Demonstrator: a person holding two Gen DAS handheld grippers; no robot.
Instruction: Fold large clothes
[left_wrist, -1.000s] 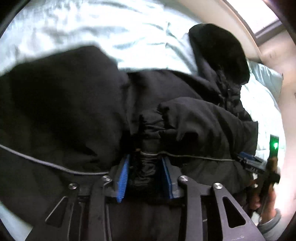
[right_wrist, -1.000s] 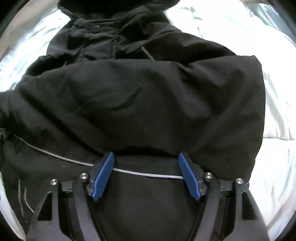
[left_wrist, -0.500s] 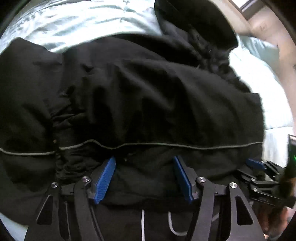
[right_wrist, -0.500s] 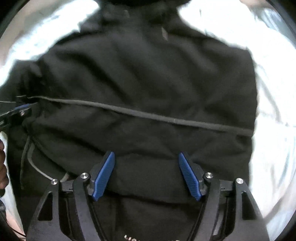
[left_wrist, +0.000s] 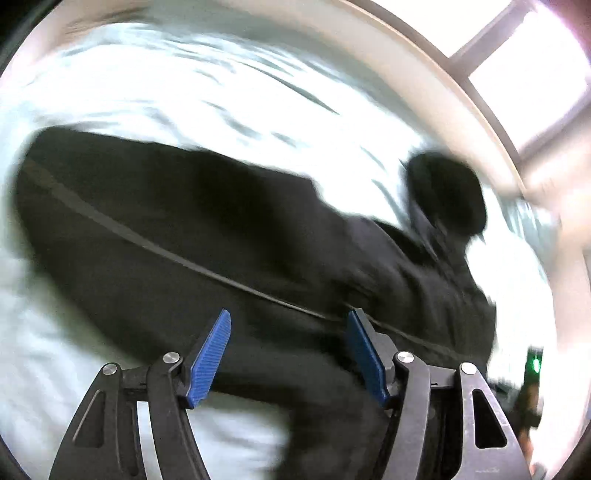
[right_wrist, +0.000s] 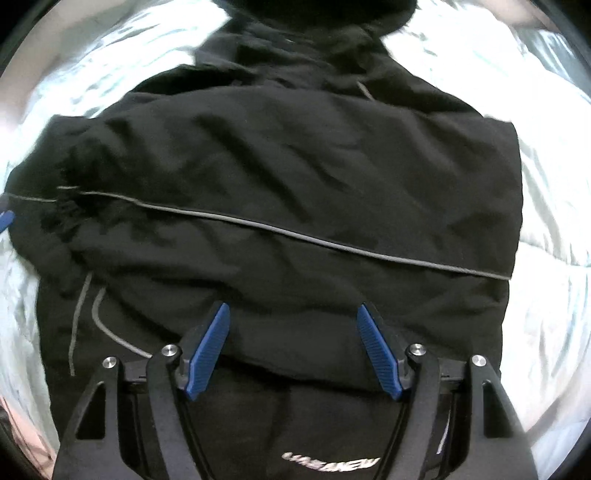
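Right gripper (right_wrist: 291, 347) wide apart, nothing between the blue pads, sitting over the near hem of the black jacket (right_wrist: 295, 184) — garment directly ahead and below it. Left gripper (left_wrist: 288, 350) also spread wide and empty, jacket (left_wrist: 240, 240) ahead and running off to its right; view is blurred. Jacket lies on the pale bedding (right_wrist: 554, 184), already doubled over with a grey piping line (right_wrist: 295, 232) crossing it left to right. Long axis runs near to far: hem and logo (right_wrist: 330, 461) near, hood (right_wrist: 317, 11) at the far end, pointing away. Right gripper is centred on the near edge, so likely better placed for the next fold toward the hood; left sits off the left side.
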